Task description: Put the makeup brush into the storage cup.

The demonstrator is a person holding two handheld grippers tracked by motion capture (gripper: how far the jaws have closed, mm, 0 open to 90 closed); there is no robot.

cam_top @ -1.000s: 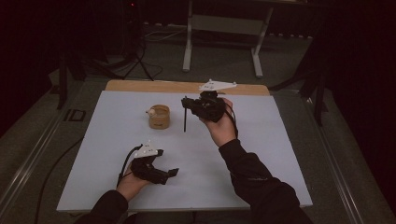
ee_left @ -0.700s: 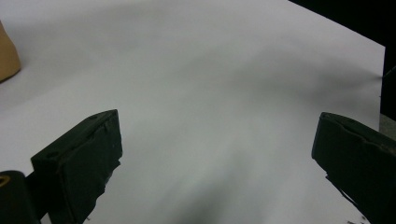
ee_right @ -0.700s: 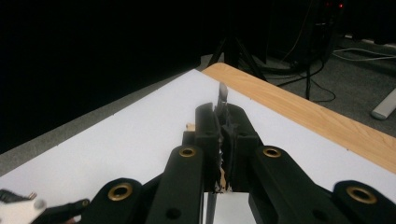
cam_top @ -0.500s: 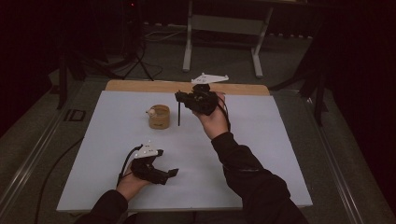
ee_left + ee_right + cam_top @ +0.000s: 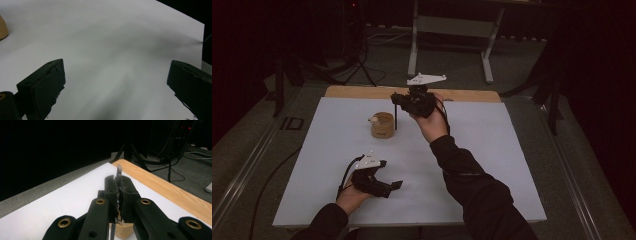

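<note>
Table [image 5: 492, 165]: white sheet, wide bare room right and front.
Right gripper [image 5: 396, 102]: jaws clamped on thin dark stick [image 5: 396, 117], hanging just right of wooden cup [image 5: 382, 125].
Left gripper [image 5: 394, 186]: jaws wide apart, holding nothing, near front edge.

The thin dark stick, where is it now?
In the high view the stick hangs upright from the right tool, just right of the small wooden cup, near the far edge of the white table.
</note>
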